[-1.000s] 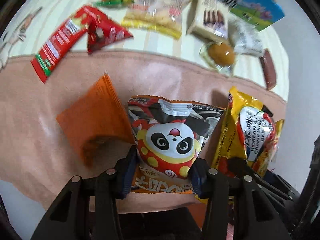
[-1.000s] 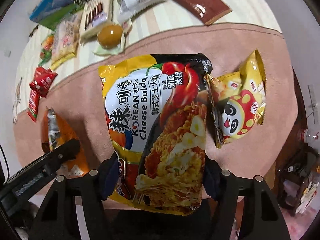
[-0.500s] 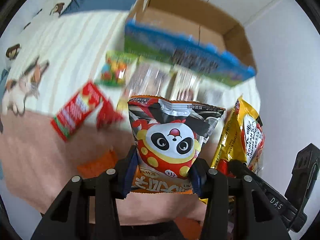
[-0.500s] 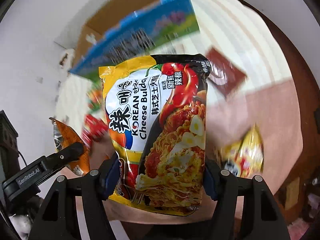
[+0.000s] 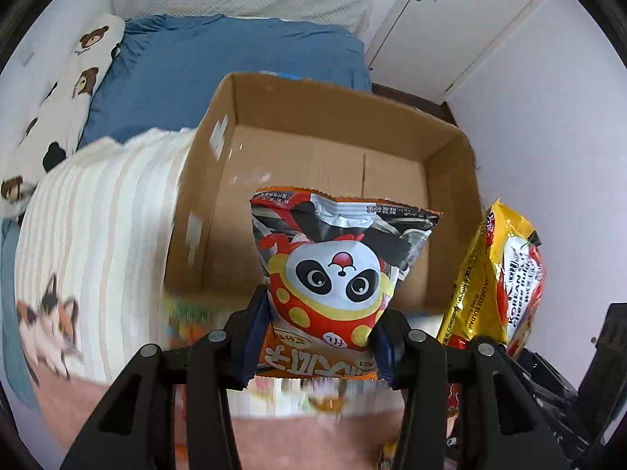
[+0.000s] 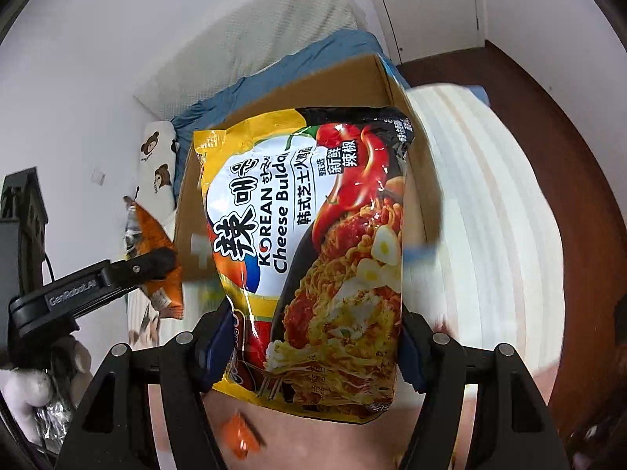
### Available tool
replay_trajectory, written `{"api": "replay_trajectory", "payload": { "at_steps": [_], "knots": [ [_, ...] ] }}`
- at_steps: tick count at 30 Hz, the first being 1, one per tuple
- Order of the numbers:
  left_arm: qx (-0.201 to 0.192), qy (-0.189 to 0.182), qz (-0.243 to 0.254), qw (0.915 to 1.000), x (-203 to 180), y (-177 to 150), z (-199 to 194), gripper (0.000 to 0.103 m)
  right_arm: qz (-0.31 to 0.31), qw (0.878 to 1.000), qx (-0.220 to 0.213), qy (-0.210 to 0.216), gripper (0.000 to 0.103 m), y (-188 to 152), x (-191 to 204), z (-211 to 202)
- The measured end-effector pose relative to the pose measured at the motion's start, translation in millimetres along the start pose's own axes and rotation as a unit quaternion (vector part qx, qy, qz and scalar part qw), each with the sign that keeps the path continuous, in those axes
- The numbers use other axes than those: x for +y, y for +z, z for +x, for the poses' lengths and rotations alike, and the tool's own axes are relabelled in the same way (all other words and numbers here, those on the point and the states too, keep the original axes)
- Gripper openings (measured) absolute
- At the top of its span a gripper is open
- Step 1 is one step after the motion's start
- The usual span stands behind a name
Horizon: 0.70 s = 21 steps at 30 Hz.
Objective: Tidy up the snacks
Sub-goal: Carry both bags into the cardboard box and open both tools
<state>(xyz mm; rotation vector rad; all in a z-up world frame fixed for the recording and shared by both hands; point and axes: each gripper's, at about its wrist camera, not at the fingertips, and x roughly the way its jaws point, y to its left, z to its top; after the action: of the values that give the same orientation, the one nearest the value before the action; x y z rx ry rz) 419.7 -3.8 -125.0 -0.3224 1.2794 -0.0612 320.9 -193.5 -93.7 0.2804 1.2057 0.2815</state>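
Transport step: both packets in the air, headed for the cardboard box (image 5: 329, 164) on the bed. Left gripper (image 5: 319, 337) is clamped on the panda snack bag (image 5: 333, 274); right gripper (image 6: 313, 346) is clamped on the noodle packet (image 6: 309, 243). Box looks empty. Next: get over the opening, lower, release.

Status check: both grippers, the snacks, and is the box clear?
Left gripper shut on panda snack bag. Right gripper shut on Korean cheese noodle pack. Cardboard box ahead, open, visible floor bare.
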Motion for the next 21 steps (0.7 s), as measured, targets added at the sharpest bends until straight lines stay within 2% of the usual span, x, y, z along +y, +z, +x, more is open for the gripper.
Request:
{"api": "replay_trajectory", "payload": {
  "at_steps": [5, 9, 12, 17, 21],
  "knots": [
    [0.046, 0.0, -0.005, 0.9989, 3.3, 53.3, 50.8, 0.044, -0.001, 1.0, 0.024, -0.01, 0.071, -6.9, 1.5, 15.3],
    [0.079, 0.001, -0.007, 0.9969, 7.6, 85.4, 91.5, 0.044, -0.009, 0.998, 0.046, -0.031, 0.071, 30.5, 3.4, 60.1],
    [0.095, 0.009, 0.0, 0.9955, 10.1, 104.7, 117.4, 0.044, -0.009, 0.997, 0.066, -0.042, 0.071, 41.7, 7.0, 93.7],
    [0.117, 0.021, 0.011, 0.9929, 14.9, 120.7, 149.9, 0.044, -0.006, 0.994, 0.093, -0.058, 0.071, 62.8, -2.6, 139.7],
    [0.122, 0.033, 0.028, 0.9915, 11.6, 124.2, 157.4, 0.046, -0.005, 0.991, 0.119, -0.058, 0.075, 69.8, 4.0, 163.3]
  ]
}}
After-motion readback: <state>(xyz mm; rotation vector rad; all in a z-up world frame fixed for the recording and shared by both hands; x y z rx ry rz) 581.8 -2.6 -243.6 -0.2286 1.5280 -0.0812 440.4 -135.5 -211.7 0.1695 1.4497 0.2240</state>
